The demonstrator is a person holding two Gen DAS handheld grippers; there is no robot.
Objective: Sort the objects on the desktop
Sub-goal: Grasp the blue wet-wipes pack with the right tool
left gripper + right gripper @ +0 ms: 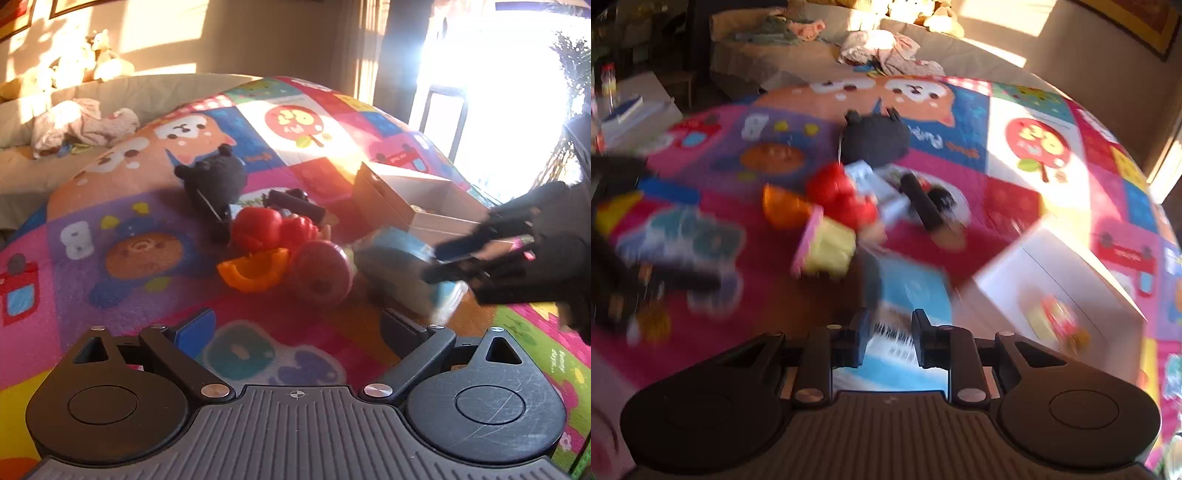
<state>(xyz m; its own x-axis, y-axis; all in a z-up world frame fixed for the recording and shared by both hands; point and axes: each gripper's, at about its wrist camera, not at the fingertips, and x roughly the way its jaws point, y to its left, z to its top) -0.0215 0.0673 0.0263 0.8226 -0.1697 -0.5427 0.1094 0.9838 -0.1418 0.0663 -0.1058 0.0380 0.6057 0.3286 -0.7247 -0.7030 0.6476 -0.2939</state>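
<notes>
My right gripper [889, 328] is shut on a blue and white carton [908, 295] and holds it above the mat; the view is blurred by motion. In the left wrist view the same carton [402, 266] hangs from the right gripper [439, 262] beside a white box [424, 199]. My left gripper [299, 332] is open and empty, low over the mat in front of a pile: a red apple [321, 273], an orange pepper half [255, 269], red toy fruit [258, 227] and a black plush [218, 177].
The white box [1052, 280] holds a small colourful item [1056, 317]. A yellow and pink item [827, 247] and a black cylinder [923, 203] lie in the pile. A bright play mat [147, 206] covers the surface. Clothes [81, 125] lie behind.
</notes>
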